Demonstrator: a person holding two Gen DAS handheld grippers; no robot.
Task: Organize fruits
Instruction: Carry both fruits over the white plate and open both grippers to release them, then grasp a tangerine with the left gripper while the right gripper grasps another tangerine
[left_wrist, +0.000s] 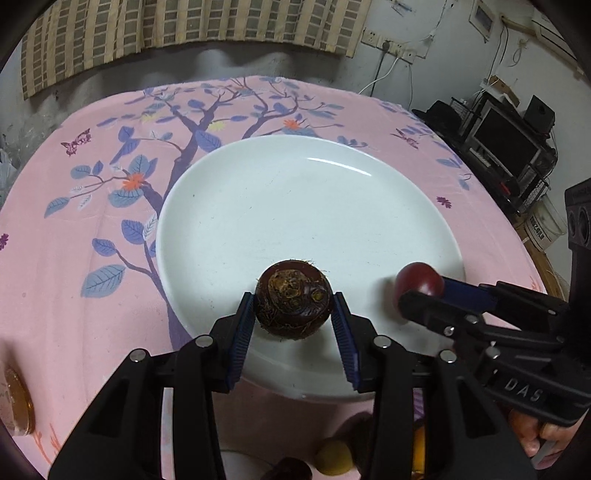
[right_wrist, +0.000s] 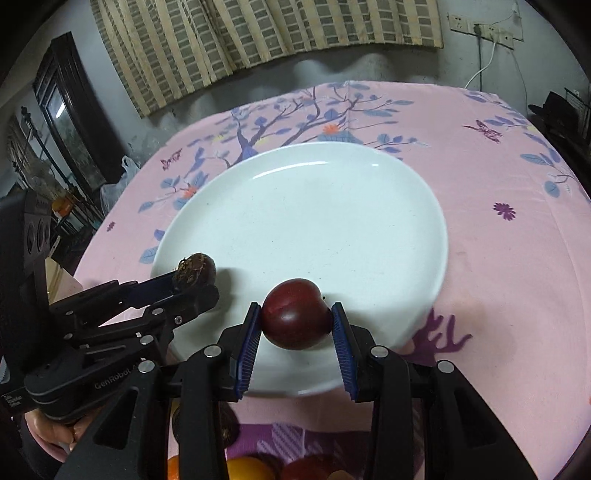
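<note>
A large white plate (left_wrist: 258, 206) (right_wrist: 332, 214) lies on the pink flowered tablecloth. My left gripper (left_wrist: 294, 306) is shut on a dark brown, rough, rooty round fruit (left_wrist: 293, 302), held just above the plate's near rim. In the right wrist view the same left gripper (right_wrist: 192, 282) and its brown fruit (right_wrist: 195, 273) appear at the plate's left edge. My right gripper (right_wrist: 296, 319) is shut on a smooth dark red plum (right_wrist: 295, 314) over the near part of the plate. That plum (left_wrist: 419, 280) shows at the right in the left wrist view, pinched by the right gripper (left_wrist: 424, 291).
More fruit lies below the grippers at the near edge: a yellow one (left_wrist: 334, 458), an orange one (right_wrist: 247, 469) and dark red ones (right_wrist: 314, 467). A golden round object (left_wrist: 16, 402) sits at the left table edge. A monitor and shelves (left_wrist: 509, 144) stand to the right, beyond the table.
</note>
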